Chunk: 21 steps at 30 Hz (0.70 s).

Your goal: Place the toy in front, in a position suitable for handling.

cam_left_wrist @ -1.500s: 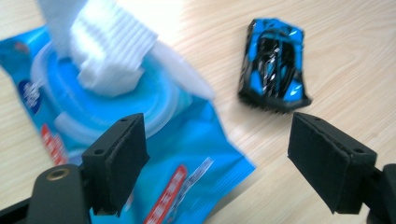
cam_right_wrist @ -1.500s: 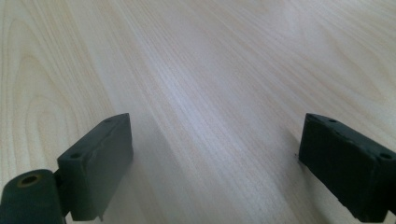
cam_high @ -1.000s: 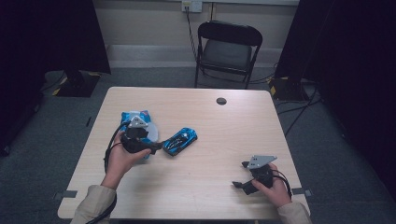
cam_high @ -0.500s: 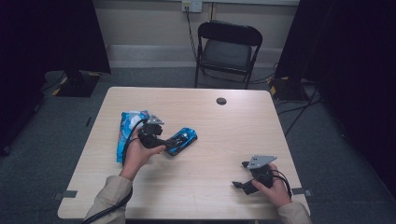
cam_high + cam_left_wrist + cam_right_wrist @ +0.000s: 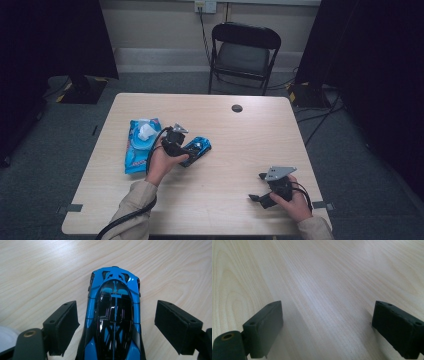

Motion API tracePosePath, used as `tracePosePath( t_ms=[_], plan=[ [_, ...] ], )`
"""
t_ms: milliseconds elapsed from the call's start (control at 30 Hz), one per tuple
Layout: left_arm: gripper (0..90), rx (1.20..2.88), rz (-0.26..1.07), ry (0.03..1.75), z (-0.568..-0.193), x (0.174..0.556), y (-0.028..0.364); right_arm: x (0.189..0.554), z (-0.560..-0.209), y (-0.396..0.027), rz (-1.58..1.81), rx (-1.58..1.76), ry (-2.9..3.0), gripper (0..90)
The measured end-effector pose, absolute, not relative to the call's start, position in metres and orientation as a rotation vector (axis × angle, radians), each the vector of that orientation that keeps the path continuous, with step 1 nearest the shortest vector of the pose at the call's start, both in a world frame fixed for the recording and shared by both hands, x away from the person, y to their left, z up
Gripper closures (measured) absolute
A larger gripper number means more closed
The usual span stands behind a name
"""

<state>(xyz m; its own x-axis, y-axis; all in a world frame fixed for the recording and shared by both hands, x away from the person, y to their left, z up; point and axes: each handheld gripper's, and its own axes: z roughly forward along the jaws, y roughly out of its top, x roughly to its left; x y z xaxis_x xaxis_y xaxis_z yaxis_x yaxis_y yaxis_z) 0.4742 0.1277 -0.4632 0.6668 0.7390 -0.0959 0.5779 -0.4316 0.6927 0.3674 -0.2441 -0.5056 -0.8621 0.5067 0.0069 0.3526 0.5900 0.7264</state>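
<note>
The pale wood-grain surface (image 5: 220,200) carries a crinkly blue wipes pack (image 5: 136,150) and, just beside it, a glossy blue toy car (image 5: 113,322). The left gripper (image 5: 125,332) straddles the car, jaws wide and not touching, lined up with its long axis. The right gripper (image 5: 332,332) rests well apart, jaws wide, holding nothing.

No legible text or labels anywhere.

toy car (image 5: 113,315): I see glossy blue and black plastic with bright reflections
table (image 5: 332,277): pale wood-grain top, smooth, soft sheen
left gripper (image 5: 117,327) pads: matt black, slightly rough, foam-like
wipes pack (image 5: 136,150): shiny blue plastic film
</note>
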Motion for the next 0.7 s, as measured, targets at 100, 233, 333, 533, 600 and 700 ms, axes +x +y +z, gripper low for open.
tracePosePath(
  t_ms=[100,233,333,533,600,700],
  plan=[
    [18.5,2.158,0.282,1.015,-0.467,0.477,0.124,0.367,-0.506,-0.244,1.13,0.717,2.618,9.1],
    [18.5,2.179,0.291,1.007,-0.472,0.48,0.121,0.367,-0.506,-0.244,1.13,0.716,2.618,9.1],
    [17.8,2.194,0.288,1.001,-0.476,0.482,0.119,0.367,-0.506,-0.244,1.13,0.716,2.618,9.1],
    [17.6,2.21,0.284,1.011,-0.484,0.486,0.115,0.367,-0.506,-0.244,1.13,0.716,2.618,9.1],
    [17.8,2.222,0.289,1.011,-0.486,0.487,0.113,0.367,-0.506,-0.244,1.13,0.716,2.618,9.1],
    [17.5,2.235,0.293,1.005,-0.488,0.487,0.111,0.368,-0.506,-0.244,1.13,0.715,2.618,9.1]
  ],
)
